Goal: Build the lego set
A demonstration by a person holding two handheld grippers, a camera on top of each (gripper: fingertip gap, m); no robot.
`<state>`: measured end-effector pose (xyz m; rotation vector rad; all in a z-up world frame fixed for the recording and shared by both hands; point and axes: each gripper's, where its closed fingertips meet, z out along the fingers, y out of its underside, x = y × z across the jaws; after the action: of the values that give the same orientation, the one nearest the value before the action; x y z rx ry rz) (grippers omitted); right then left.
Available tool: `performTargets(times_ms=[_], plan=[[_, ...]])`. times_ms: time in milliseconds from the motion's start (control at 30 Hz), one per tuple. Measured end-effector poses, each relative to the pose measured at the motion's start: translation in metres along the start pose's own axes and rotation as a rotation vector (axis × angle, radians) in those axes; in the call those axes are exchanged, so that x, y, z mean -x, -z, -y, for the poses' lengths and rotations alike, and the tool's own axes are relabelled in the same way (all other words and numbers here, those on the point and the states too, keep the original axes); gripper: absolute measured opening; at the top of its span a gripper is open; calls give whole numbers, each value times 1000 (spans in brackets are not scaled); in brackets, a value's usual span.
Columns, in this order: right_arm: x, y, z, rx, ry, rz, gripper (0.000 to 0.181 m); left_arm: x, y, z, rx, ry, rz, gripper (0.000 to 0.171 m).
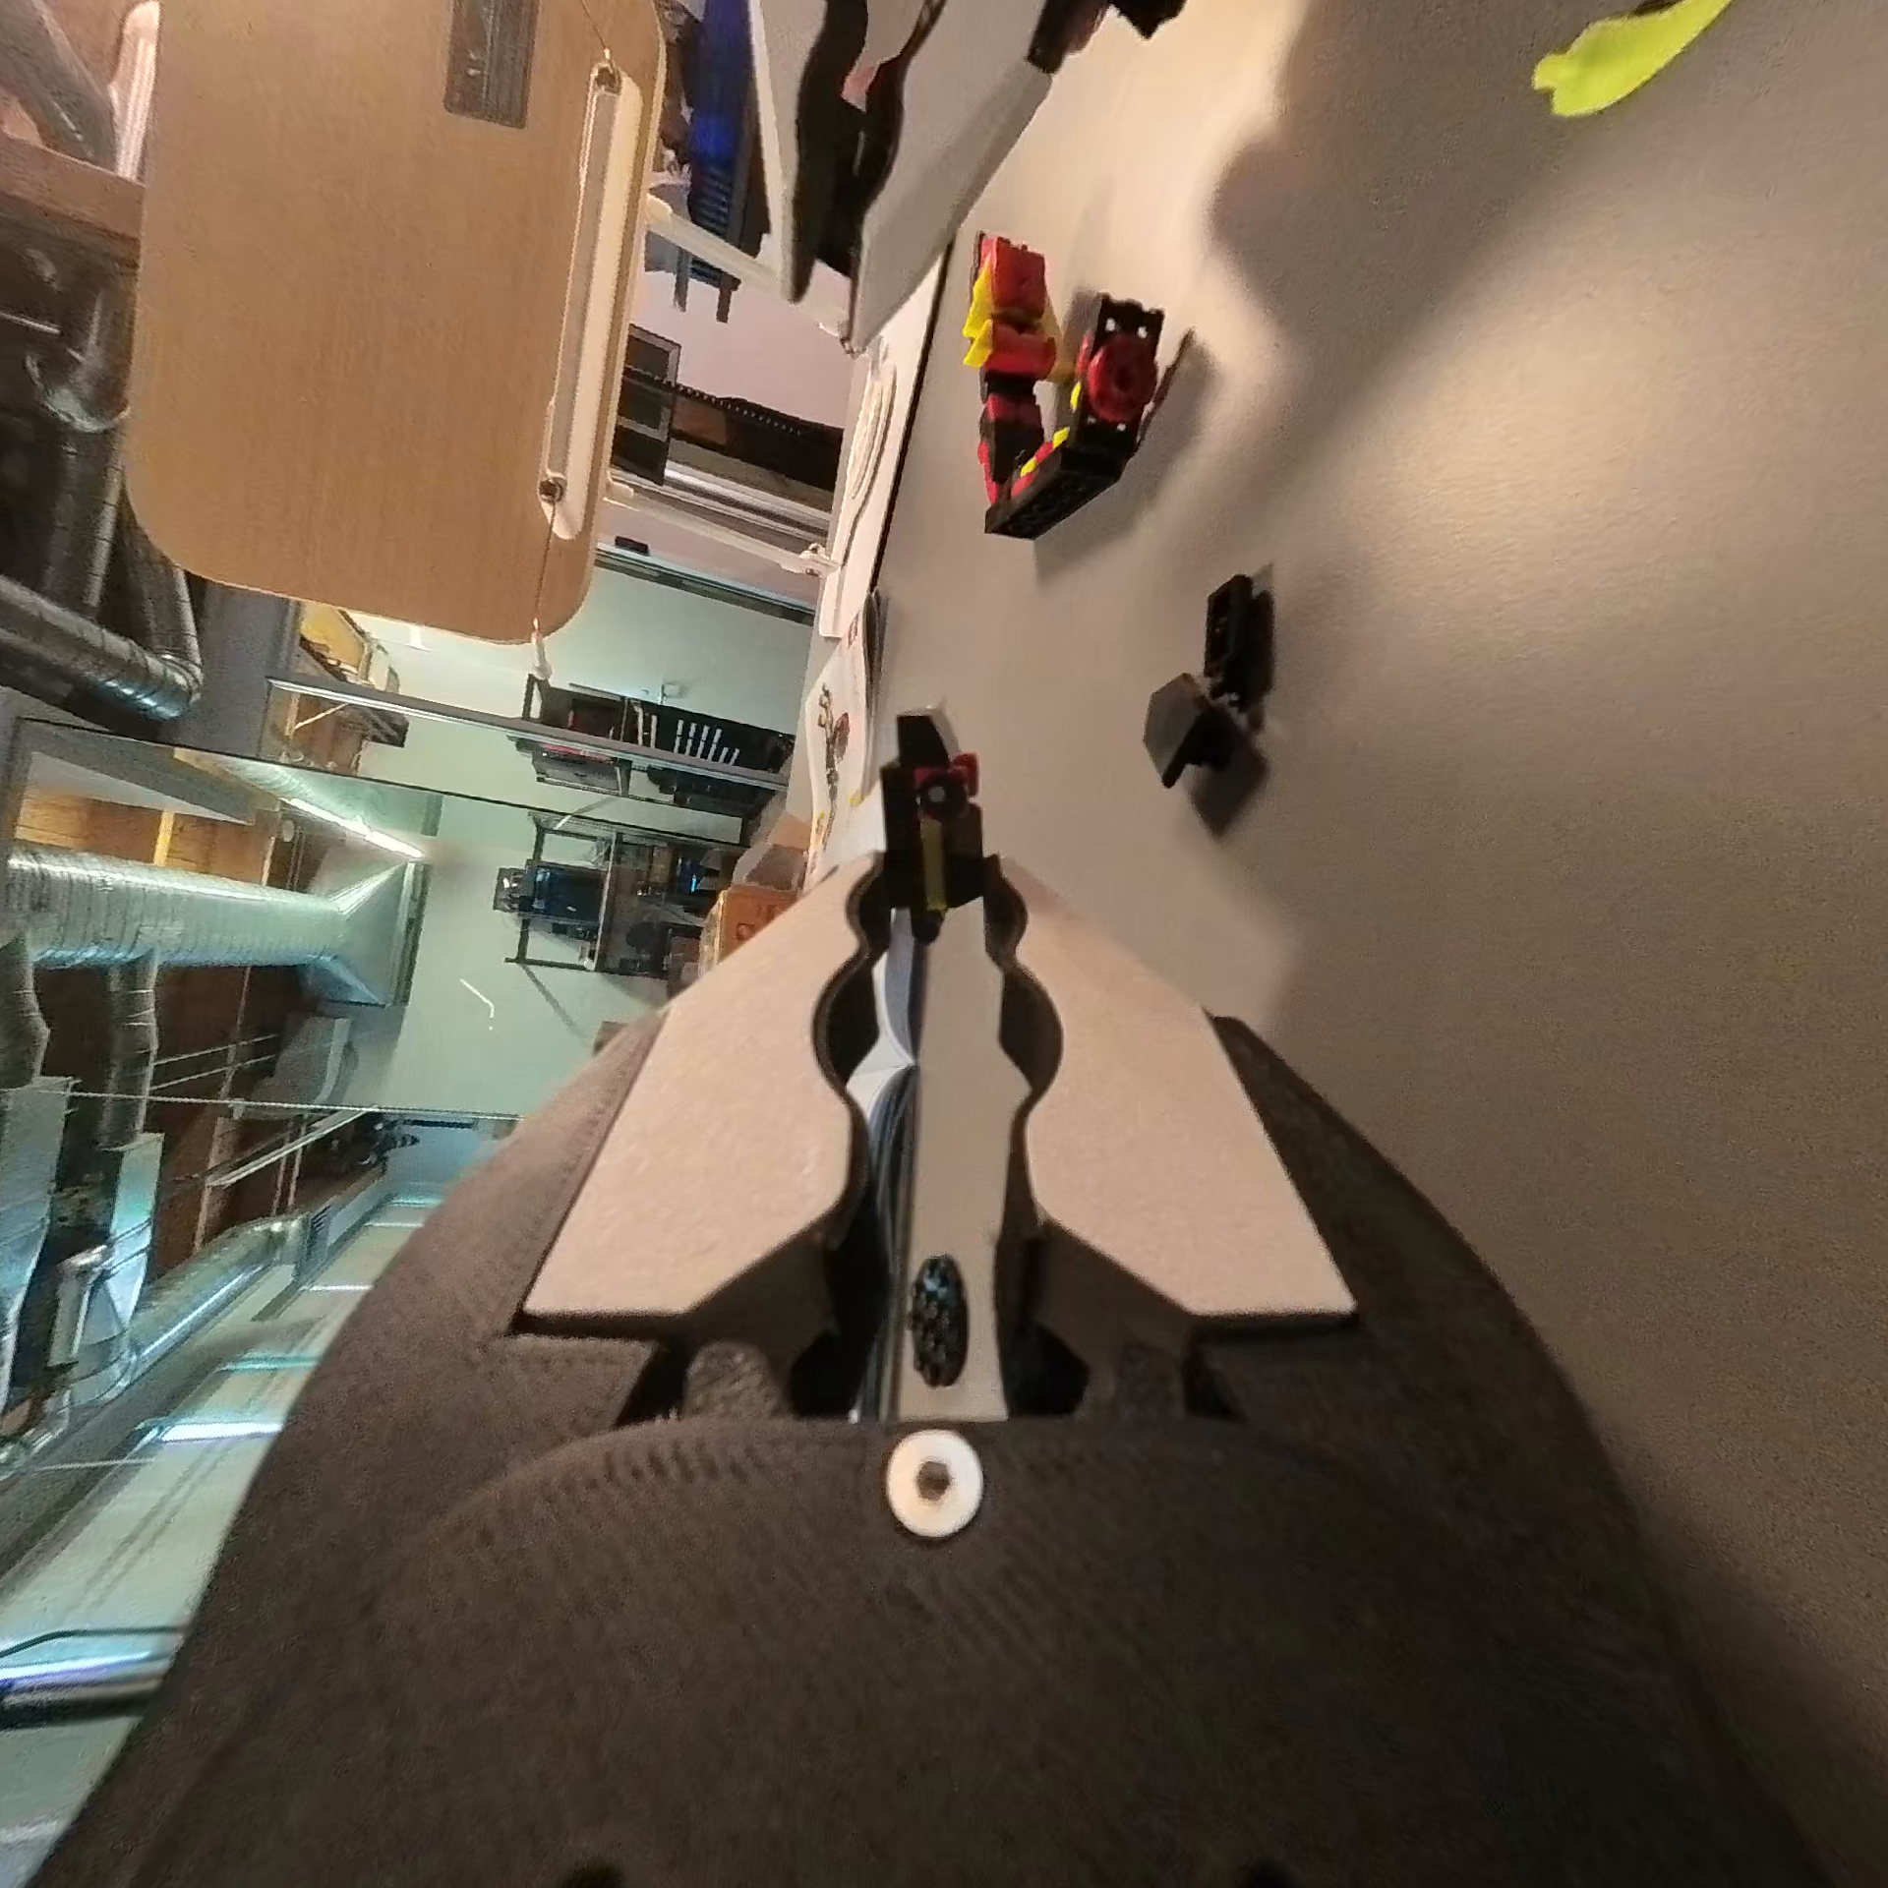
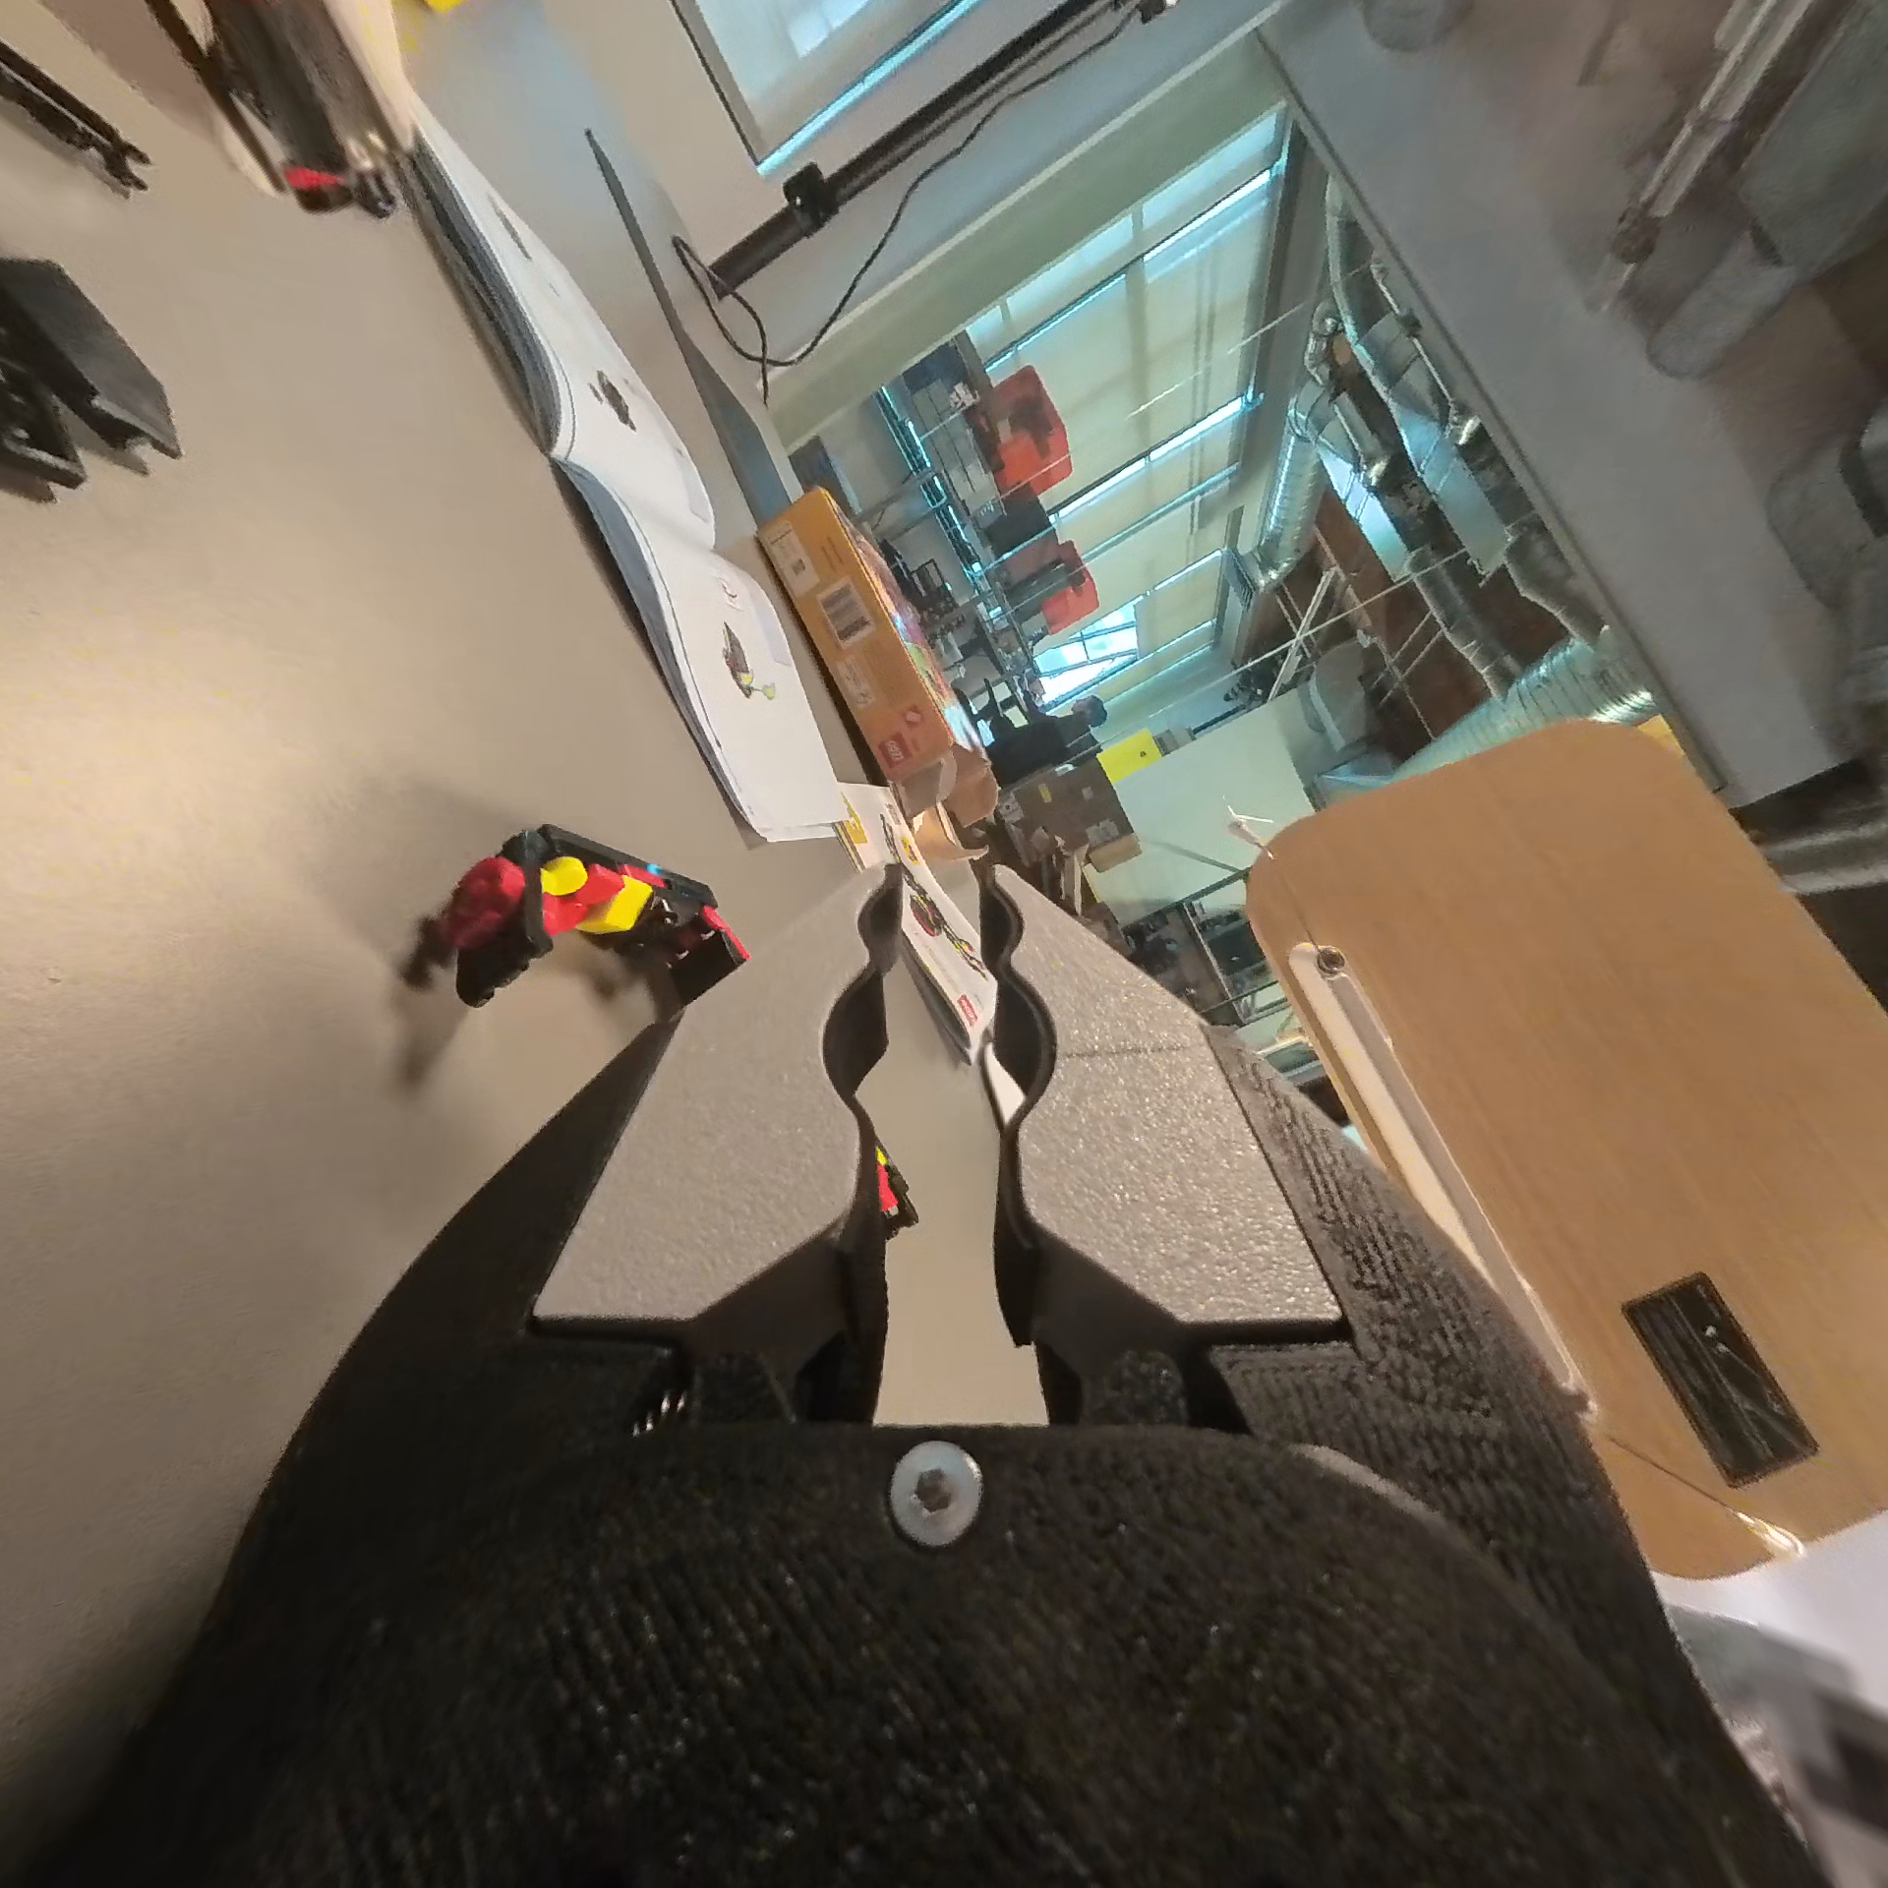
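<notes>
The wide grey tabletop runs along beside both my grippers. The big red, black and yellow brick model sits on it, far out past my left gripper's tips. My left gripper pinches a small black brick piece with a red knob and yellow strip right at its tips. That hold is tiny, so a bump or twist could pop the piece out. My right gripper is a little open, holding nothing. It could knock the model if I swing it carelessly.
</notes>
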<state>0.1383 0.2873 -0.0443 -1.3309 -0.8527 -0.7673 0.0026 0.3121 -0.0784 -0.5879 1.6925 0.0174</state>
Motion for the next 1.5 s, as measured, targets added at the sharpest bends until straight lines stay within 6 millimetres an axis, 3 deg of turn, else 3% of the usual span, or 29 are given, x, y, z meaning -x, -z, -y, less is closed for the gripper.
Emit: performTargets(times_ms=[1500], plan=[[10,-1,5,-23,48,41,12,-7,-5,-7,23,31,-45,16]])
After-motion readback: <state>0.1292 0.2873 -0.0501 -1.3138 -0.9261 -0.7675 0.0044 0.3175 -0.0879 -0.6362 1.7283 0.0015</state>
